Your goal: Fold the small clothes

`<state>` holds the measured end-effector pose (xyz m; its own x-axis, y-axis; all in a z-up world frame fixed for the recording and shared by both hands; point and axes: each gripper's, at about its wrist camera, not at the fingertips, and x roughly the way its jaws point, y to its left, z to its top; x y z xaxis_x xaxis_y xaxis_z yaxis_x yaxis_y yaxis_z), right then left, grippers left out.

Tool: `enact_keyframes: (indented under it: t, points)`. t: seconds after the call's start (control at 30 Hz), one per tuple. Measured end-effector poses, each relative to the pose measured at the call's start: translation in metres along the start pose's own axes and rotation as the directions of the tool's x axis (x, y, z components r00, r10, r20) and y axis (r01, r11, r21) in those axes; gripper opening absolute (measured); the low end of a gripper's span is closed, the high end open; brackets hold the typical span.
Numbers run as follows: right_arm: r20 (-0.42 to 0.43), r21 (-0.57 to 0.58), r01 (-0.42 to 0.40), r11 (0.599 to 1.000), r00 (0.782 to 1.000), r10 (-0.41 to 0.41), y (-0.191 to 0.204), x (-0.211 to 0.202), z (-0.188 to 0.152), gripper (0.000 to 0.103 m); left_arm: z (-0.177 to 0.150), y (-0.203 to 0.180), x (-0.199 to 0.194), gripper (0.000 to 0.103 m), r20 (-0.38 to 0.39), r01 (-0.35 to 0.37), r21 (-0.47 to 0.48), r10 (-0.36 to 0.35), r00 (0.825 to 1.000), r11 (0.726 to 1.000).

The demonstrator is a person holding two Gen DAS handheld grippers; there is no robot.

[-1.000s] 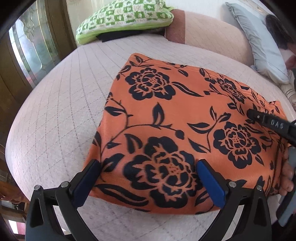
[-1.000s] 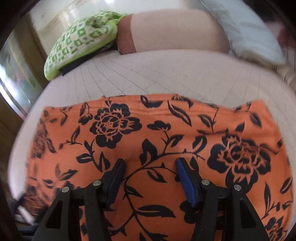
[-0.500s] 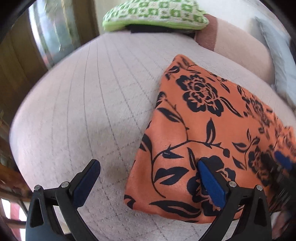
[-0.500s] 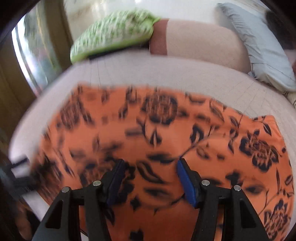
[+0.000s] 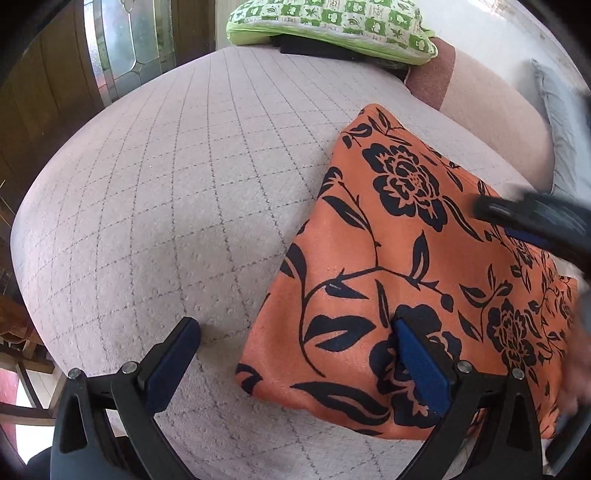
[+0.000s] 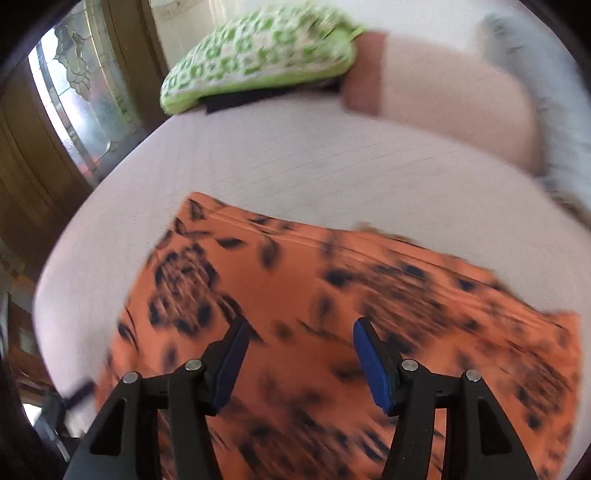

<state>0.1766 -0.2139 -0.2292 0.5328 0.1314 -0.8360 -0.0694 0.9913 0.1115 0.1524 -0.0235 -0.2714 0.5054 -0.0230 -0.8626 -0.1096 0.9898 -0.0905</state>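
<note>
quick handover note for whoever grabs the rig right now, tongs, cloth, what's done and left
Left tongs: open, empty, over the cloth's near left corner.
Right tongs: open, empty, above the cloth.
Orange flowered cloth: flat on the quilted bed, looks already folded into a rough rectangle.
Green checked pillow: at the far end, apart from the cloth.
Left: check whether another fold is needed, then grip an edge.

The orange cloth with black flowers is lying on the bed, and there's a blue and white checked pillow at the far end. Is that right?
Nearly. The pillow at the far end is green and white checked, not blue; the left wrist view shows it sharply. The rest holds: the orange cloth with black flowers lies on the bed.
</note>
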Motion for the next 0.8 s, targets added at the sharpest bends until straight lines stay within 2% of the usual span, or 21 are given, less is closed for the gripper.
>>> enact_keyframes:
  t: [0.07, 0.1, 0.2, 0.43, 0.53, 0.63, 0.8]
  points:
    - [-0.103, -0.022, -0.015, 1.000, 0.995, 0.012, 0.011, 0.040, 0.018, 0.061, -0.002, -0.006, 0.004, 0.103, 0.011, -0.013, 0.000, 0.013, 1.000, 1.000]
    - [-0.120, -0.039, 0.004, 0.999, 0.993, -0.008, 0.014, 0.056, 0.023, 0.062, -0.002, -0.007, 0.004, 0.103, 0.015, -0.016, -0.002, 0.016, 1.000, 1.000]
    - [-0.085, -0.119, 0.028, 0.992, 0.996, -0.039, 0.022, 0.067, 0.038, 0.062, -0.004, -0.014, 0.006, 0.103, 0.019, -0.027, -0.015, 0.028, 0.999, 1.000]
    - [-0.111, -0.094, 0.108, 0.990, 0.987, -0.119, 0.030, 0.081, 0.067, 0.063, 0.002, -0.029, 0.013, 0.103, 0.012, -0.041, -0.031, 0.042, 0.999, 0.999]
    - [-0.096, -0.078, 0.090, 0.993, 0.991, -0.097, 0.031, 0.070, 0.069, 0.062, 0.004, -0.031, 0.013, 0.103, 0.013, -0.024, -0.023, 0.025, 1.000, 0.999]
    - [-0.041, -0.039, 0.072, 0.997, 0.996, -0.073, 0.020, 0.032, 0.057, 0.063, 0.006, -0.028, 0.015, 0.103, 0.020, -0.007, -0.011, 0.007, 1.000, 1.000]
    - [-0.019, 0.003, 0.070, 0.998, 0.997, -0.070, -0.010, -0.026, 0.009, 0.063, 0.006, -0.021, 0.018, 0.103, 0.030, 0.003, -0.004, -0.003, 1.000, 1.000]
